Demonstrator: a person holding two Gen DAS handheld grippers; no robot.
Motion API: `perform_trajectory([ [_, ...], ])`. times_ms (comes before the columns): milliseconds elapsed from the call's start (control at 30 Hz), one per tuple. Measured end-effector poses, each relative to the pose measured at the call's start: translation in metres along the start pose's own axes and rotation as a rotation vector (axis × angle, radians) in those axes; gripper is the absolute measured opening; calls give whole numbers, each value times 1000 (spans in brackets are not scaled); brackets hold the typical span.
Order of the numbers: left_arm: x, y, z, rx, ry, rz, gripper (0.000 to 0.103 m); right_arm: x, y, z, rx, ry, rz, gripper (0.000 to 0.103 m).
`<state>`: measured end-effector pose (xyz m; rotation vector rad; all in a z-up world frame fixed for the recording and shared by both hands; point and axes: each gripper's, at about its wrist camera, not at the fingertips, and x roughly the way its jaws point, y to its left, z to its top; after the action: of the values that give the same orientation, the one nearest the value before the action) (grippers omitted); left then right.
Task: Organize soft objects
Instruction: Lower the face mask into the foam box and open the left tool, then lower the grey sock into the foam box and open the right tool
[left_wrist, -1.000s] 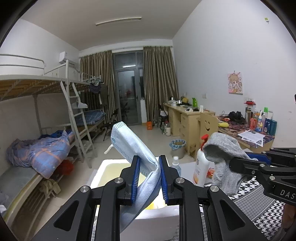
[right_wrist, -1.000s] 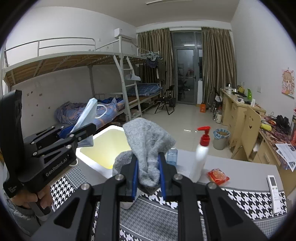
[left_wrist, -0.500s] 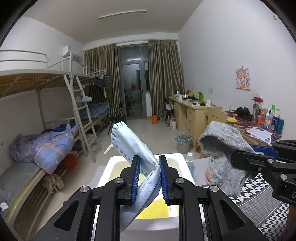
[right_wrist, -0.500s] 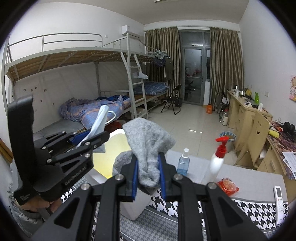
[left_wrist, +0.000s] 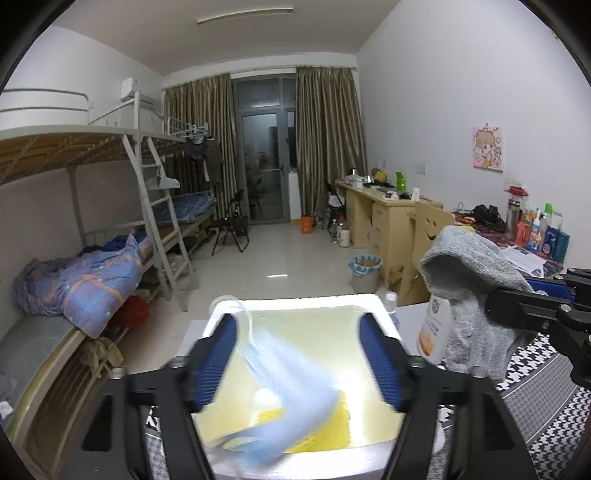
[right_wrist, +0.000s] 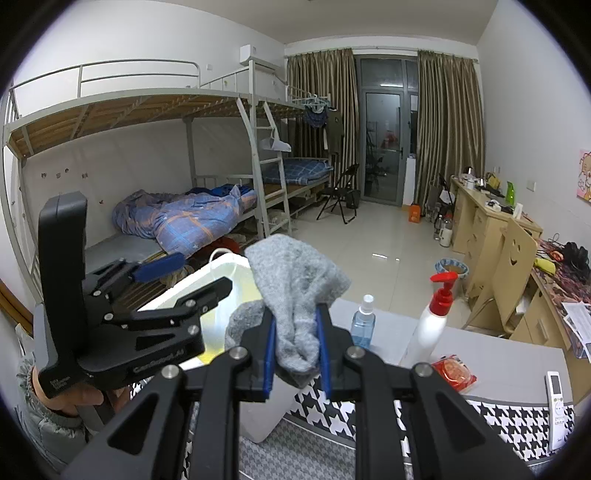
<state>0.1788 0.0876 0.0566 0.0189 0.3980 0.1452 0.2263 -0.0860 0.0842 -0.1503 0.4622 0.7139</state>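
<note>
Mask (left_wrist: 280, 402) dropped into foam box (left_wrist: 295, 304); bottles (right_wrist: 364, 325) beside.

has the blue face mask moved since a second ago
Yes. The blue face mask has dropped out of the left gripper, whose jaws have just been opening, and now falls blurred into the white foam box below.

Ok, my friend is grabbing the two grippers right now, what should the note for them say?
Left hand-held gripper: jaws have just been opening, gripping nothing; the pale blue pleated face mask is blurred, dropping into the white foam box with yellow inside.
Right hand-held gripper: shut on the grey knitted sock, beside the box.
Done: mask released.
Left: sock likely goes into the box next.
</note>
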Motion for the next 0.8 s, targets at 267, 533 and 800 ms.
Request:
perform_trajectory([
  [267,-10,14,2,-50,-25,38,95,2,3,2,-3,-1,2,23],
  [533,-21,23,3,-70,-51,88,102,7,7,6,-17,2,18,23],
  [800,-28,34,3,-88,-62,126,102,15,13,10,-31,7,34,23],
])
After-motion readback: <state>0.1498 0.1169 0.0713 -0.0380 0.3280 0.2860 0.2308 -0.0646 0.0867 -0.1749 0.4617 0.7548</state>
